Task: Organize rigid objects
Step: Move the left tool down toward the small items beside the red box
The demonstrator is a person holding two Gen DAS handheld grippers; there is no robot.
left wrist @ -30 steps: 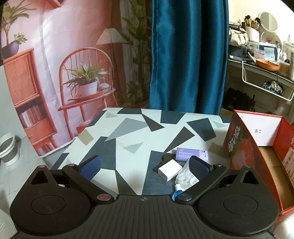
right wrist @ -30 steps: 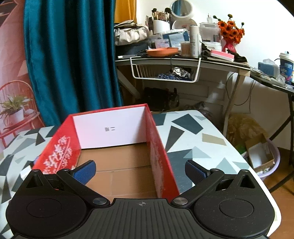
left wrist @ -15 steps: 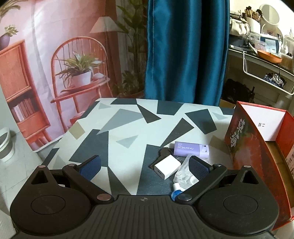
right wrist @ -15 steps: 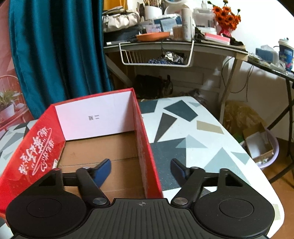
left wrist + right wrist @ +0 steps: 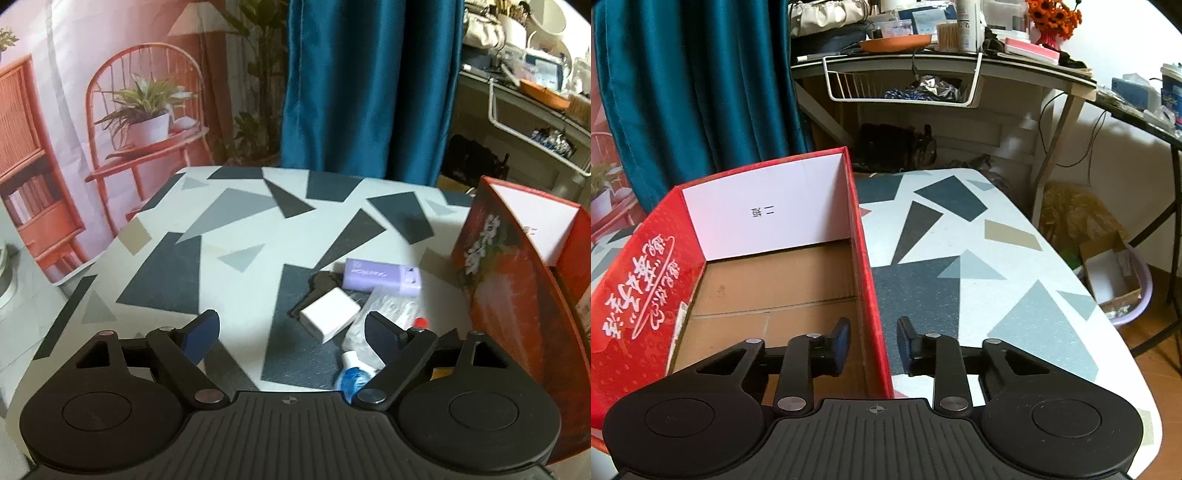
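A red cardboard box [image 5: 866, 236] stands open and empty on the patterned table; it also shows in the left wrist view [image 5: 509, 280]. My right gripper [image 5: 873, 341] straddles the box's right wall, one finger inside and one outside, the jaws narrowed but apart from the wall. My left gripper [image 5: 291, 332] is open above the table. Just ahead of its right finger lie a white charger block [image 5: 328, 319], a purple rectangular case [image 5: 380, 277], a clear plastic bag [image 5: 384, 314], a small blue-and-white bottle [image 5: 352, 373] and a dark object [image 5: 321, 282] partly hidden beneath.
The table [image 5: 229, 258] ends at a backdrop and blue curtain [image 5: 369, 85]. In the right wrist view a cluttered desk with a wire basket [image 5: 905, 85] stands behind, and a basin with a carton [image 5: 1115, 280] sits on the floor to the right.
My right gripper's jaws have narrowed around the box's right wall and dropped closer to it. My left gripper has moved slightly forward and down toward the items, still open.
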